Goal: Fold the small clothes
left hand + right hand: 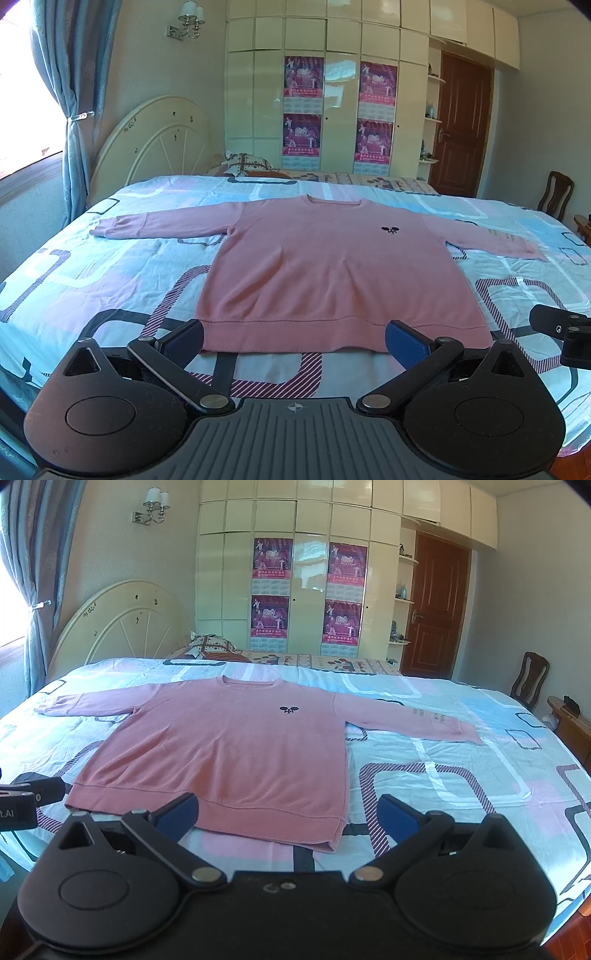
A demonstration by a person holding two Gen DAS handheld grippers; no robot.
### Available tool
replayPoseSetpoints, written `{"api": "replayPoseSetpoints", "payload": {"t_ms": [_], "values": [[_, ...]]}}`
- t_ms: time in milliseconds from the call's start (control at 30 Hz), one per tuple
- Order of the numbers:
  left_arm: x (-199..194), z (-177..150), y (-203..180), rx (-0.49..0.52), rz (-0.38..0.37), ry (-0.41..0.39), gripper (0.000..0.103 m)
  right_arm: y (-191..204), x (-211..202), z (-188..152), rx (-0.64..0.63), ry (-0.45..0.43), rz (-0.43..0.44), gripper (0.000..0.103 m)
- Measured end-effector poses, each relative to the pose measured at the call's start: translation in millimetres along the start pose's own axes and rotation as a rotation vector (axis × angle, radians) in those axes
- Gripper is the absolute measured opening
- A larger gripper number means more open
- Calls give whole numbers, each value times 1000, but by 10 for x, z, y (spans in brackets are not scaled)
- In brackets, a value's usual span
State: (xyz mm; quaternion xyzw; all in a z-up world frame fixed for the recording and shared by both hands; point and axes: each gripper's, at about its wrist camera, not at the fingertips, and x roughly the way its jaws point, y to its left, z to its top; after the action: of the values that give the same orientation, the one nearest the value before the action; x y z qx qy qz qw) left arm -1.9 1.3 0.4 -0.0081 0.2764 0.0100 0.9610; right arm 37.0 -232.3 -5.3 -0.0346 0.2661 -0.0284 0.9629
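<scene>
A pink long-sleeved sweater (332,266) (229,746) lies flat on the bed, front up, with both sleeves spread sideways and a small black emblem on its chest. Its ribbed hem faces me. My left gripper (293,341) hovers open just in front of the hem's left half, with nothing between its blue pads. My right gripper (288,814) is open too, near the hem's right corner, and holds nothing. The right gripper's tip (561,328) shows at the left wrist view's right edge, and the left gripper's tip (33,794) shows at the right wrist view's left edge.
The bed (92,266) (461,775) has a blue, pink and white patterned sheet. A cream headboard (155,144) stands far left, pillows (247,164) at the back, a wardrobe (332,110) with posters behind. A wooden chair (530,677) and low furniture stand right of the bed.
</scene>
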Motion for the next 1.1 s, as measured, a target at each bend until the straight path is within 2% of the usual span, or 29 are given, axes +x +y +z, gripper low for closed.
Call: {"api": "replayPoseSetpoints", "payload": {"t_ms": [1100], "values": [[-5,-10,14,-2,6,3,103,87,-9,-3,2,0,1,103]]}}
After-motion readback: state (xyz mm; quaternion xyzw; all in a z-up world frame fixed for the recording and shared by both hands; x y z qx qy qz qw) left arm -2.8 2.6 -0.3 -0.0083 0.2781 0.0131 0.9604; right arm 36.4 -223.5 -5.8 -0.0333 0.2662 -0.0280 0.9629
